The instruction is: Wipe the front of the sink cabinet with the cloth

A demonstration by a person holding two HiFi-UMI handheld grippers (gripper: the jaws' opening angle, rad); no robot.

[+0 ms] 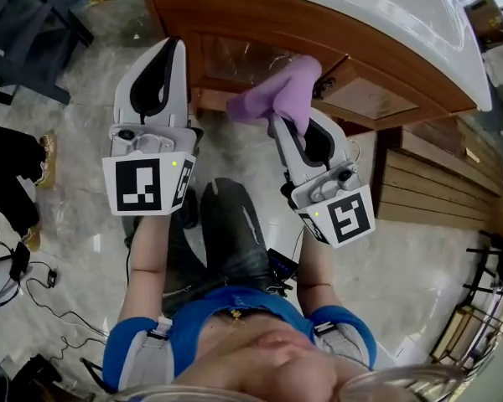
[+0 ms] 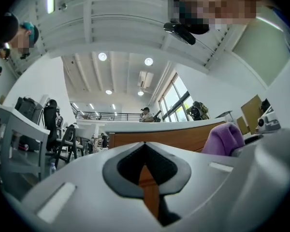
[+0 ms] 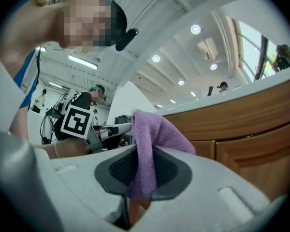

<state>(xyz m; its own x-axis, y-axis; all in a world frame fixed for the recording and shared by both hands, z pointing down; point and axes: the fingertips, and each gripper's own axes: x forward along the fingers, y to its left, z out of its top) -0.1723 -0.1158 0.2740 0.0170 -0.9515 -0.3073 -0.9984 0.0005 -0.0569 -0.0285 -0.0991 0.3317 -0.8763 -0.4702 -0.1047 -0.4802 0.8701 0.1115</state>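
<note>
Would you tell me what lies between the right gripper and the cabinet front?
The purple cloth, held by the right gripper, as the head view shows.

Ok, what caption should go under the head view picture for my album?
Right tongs hold a purple cloth up near the wooden sink cabinet; left tongs hang empty beside them.

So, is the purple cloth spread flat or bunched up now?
Bunched up: the cloth is pinched in the jaws of the right gripper and sticks out as a folded lump.
</note>
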